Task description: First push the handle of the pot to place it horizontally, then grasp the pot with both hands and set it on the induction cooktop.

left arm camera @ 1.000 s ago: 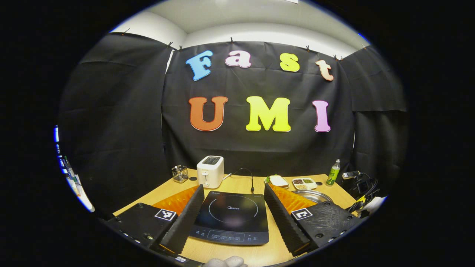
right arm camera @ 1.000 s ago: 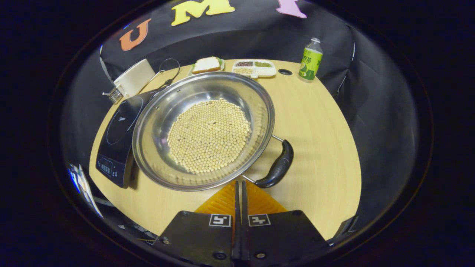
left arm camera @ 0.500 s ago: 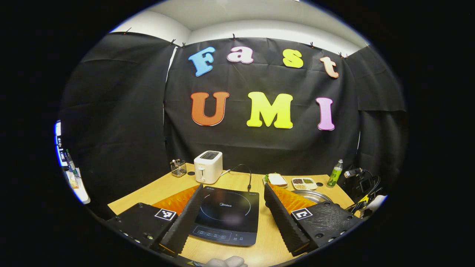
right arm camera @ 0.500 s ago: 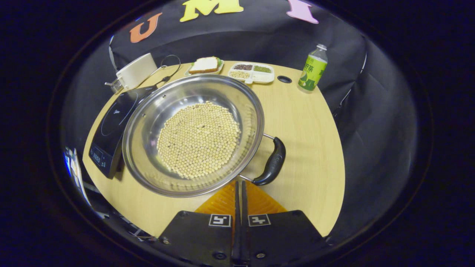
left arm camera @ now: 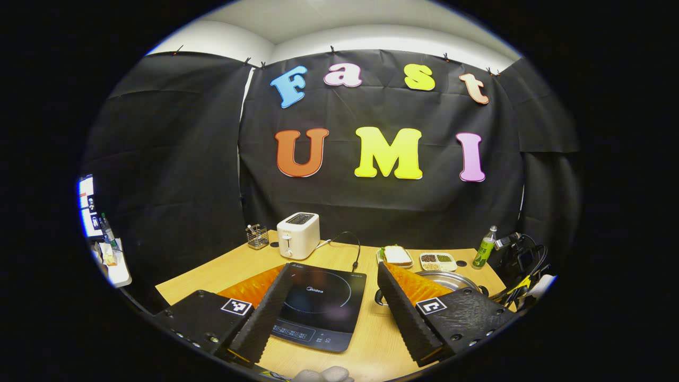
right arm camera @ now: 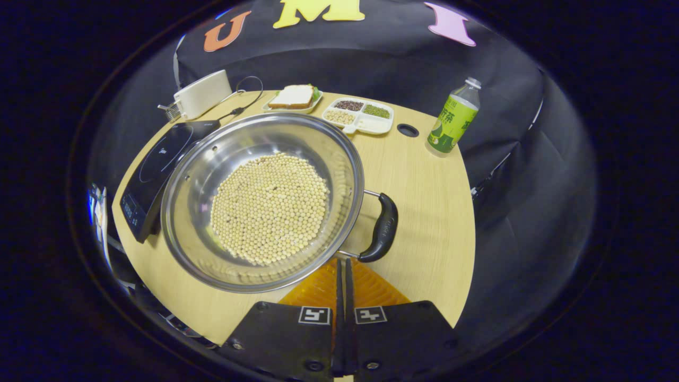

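A steel pot [right arm camera: 191,180] holding pale beans sits on the wooden table. Its black handle [right arm camera: 383,228] sticks out on the right side of the right gripper view. My right gripper [right arm camera: 342,263] is shut with nothing in it, its tips at the pot's near rim just left of the handle's lower end. The black induction cooktop [right arm camera: 159,164] lies left of the pot. In the left gripper view my left gripper [left arm camera: 334,268] is open above the cooktop [left arm camera: 318,305]. The pot's rim [left arm camera: 451,278] peeks past its right finger.
At the back of the table stand a white toaster [left arm camera: 298,233], a wire basket [left arm camera: 257,236], a sandwich plate [right arm camera: 294,98], a divided tray [right arm camera: 360,114] and a green bottle [right arm camera: 451,124]. Cables [left arm camera: 522,265] hang off the right edge.
In the right gripper view the pot has drifted left and its handle now stands more upright. In the left gripper view the cooktop has slid left and looks smaller.
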Action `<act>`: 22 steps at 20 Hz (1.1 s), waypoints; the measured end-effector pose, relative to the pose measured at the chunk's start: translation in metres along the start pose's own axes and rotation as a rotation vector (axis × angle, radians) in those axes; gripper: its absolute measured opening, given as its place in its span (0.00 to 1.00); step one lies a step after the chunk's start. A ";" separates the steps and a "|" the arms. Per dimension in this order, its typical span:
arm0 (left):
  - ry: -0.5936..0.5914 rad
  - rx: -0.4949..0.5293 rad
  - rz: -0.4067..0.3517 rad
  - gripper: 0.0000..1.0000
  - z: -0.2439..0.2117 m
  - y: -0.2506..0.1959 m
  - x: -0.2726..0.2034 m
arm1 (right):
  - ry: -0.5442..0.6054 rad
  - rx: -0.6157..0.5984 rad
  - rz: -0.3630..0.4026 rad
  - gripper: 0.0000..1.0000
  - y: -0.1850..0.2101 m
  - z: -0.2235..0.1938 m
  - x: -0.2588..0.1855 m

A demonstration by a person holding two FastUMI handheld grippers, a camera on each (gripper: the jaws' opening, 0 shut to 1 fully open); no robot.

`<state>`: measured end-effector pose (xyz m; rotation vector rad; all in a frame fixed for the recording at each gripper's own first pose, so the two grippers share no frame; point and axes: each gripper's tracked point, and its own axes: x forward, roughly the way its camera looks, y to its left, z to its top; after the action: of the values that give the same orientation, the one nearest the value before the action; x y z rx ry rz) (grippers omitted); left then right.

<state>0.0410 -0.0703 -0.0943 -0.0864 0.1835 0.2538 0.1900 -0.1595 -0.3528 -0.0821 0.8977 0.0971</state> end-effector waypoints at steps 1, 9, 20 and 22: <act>0.001 0.006 0.005 0.96 0.001 -0.004 -0.001 | -0.005 -0.003 0.006 0.01 -0.003 0.003 0.000; 0.009 0.033 0.016 0.96 -0.002 -0.028 0.008 | -0.030 -0.027 0.018 0.01 -0.012 0.006 0.003; 0.050 0.083 -0.181 0.96 -0.023 -0.016 0.025 | -0.169 0.118 -0.117 0.18 0.004 -0.034 -0.080; 0.060 0.092 -0.224 0.97 -0.029 -0.011 0.025 | -0.206 0.155 -0.136 0.34 0.015 -0.042 -0.099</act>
<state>0.0629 -0.0784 -0.1269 -0.0229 0.2428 0.0198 0.0939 -0.1543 -0.3019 0.0115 0.6894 -0.0896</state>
